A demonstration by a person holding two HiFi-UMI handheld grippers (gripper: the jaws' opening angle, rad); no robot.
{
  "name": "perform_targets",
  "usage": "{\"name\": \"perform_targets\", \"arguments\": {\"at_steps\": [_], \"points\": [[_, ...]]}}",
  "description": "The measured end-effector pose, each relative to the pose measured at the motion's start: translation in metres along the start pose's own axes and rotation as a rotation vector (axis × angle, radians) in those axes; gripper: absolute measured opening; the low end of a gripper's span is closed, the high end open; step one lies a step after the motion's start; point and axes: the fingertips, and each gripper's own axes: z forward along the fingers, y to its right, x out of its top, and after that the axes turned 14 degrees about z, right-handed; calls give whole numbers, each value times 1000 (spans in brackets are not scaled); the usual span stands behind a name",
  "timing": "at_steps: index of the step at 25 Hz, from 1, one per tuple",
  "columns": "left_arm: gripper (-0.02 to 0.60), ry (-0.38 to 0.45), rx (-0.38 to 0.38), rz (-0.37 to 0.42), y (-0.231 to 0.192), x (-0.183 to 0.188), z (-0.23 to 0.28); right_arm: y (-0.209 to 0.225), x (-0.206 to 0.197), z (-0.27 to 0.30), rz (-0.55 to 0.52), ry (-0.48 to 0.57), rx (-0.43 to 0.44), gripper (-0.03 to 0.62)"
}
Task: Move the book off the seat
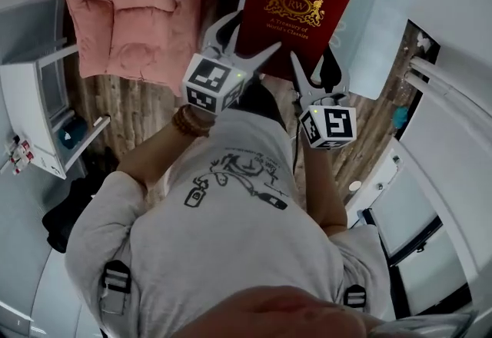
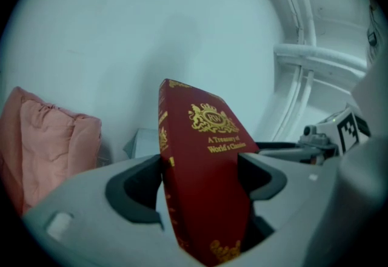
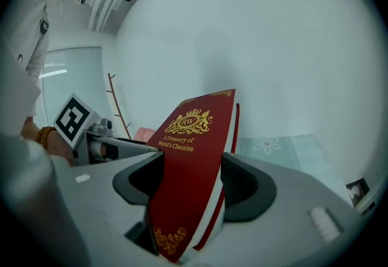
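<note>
Our left gripper (image 1: 250,37) and right gripper (image 1: 317,67) both clamp the near edge of the book (image 1: 296,2); its long axis points away from us, beside the pink seat (image 1: 131,6).

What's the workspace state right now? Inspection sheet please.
Surface: pale blue flower-print top, bare where visible, behind the book in the head view.
Job's things: red book held clear of the pink seat.
Clutter: dark bag on the floor; small items on the white shelf unit.
Grippers: left gripper and right gripper both shut on the book's lower end.
Cables: nothing seen.
Surroundings: wood floor, white cabinets.
</note>
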Motion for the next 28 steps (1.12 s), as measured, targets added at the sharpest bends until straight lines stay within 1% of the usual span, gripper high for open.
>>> {"name": "perform_targets", "arguments": {"at_steps": [4, 7, 13, 19, 23, 28], "points": [[387, -14, 19, -38, -6, -22, 12, 14, -15, 15, 12, -34, 12, 285], [385, -33, 28, -39, -11, -39, 28, 32, -29, 28, 29, -55, 8, 288], [387, -77, 19, -45, -32, -78, 70, 70, -60, 65, 62, -98, 7, 291], [387, -117, 9, -65, -41, -123, 94, 94, -98, 87, 96, -138, -7, 291], [387, -145, 0, -61, -43, -154, 106, 107, -126, 95, 115, -170, -19, 292], [388, -152, -5, -39, -46, -176, 121, 124, -150, 105, 131, -202, -24, 293]]}}
